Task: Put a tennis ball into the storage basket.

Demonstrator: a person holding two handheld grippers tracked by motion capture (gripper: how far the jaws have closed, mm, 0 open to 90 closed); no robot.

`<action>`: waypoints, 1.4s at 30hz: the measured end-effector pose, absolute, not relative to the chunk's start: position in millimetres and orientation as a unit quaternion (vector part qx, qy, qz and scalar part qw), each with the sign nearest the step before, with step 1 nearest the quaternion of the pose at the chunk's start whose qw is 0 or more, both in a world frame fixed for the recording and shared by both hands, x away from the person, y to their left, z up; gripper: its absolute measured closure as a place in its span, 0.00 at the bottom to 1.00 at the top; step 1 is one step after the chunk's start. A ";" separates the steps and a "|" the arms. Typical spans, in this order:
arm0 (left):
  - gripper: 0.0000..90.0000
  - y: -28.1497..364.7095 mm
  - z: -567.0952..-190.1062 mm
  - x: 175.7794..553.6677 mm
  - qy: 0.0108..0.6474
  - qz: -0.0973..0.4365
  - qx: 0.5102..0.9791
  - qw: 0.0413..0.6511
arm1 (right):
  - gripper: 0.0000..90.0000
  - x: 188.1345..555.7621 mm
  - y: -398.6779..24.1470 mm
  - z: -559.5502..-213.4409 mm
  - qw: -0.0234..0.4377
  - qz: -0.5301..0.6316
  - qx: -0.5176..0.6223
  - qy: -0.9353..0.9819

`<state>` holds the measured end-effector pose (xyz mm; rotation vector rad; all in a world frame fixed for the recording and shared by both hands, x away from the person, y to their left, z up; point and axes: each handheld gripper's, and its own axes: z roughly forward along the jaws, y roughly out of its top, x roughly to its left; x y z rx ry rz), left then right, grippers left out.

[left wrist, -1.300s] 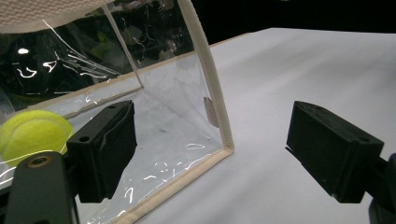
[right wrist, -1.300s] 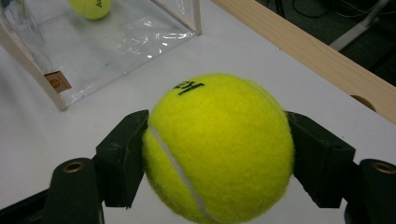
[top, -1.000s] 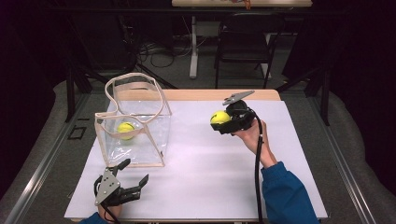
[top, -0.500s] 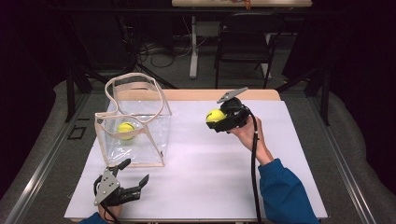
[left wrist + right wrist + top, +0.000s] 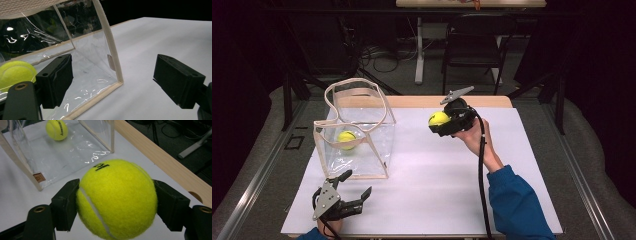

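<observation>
Since the right gripper (image 5: 438, 123) was pinching a tennis ball (image 5: 438, 118) up off the white table (image 5: 437, 200), my guess was it belonged in the clear bag (image 5: 354, 145), where a second ball (image 5: 347, 139) already sat. The left gripper (image 5: 354, 192), claw spread wide with nothing in it, rested just beside the bag's near corner, probably to steady it. Open mouth up top, lots of bare table between, wooden edge (image 5: 492, 101) close behind.

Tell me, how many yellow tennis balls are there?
2. One tennis ball is gripped in the right gripper above the table. The other ball lies inside the clear bag. No others can be seen.
</observation>
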<state>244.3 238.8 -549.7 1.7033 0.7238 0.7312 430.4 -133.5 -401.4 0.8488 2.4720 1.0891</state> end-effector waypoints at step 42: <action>0.18 239.8 -549.0 243.7 0.299 0.307 0.719 0.547 | 0.29 447.6 -90.3 -374.0 0.147 0.380 0.254 0.877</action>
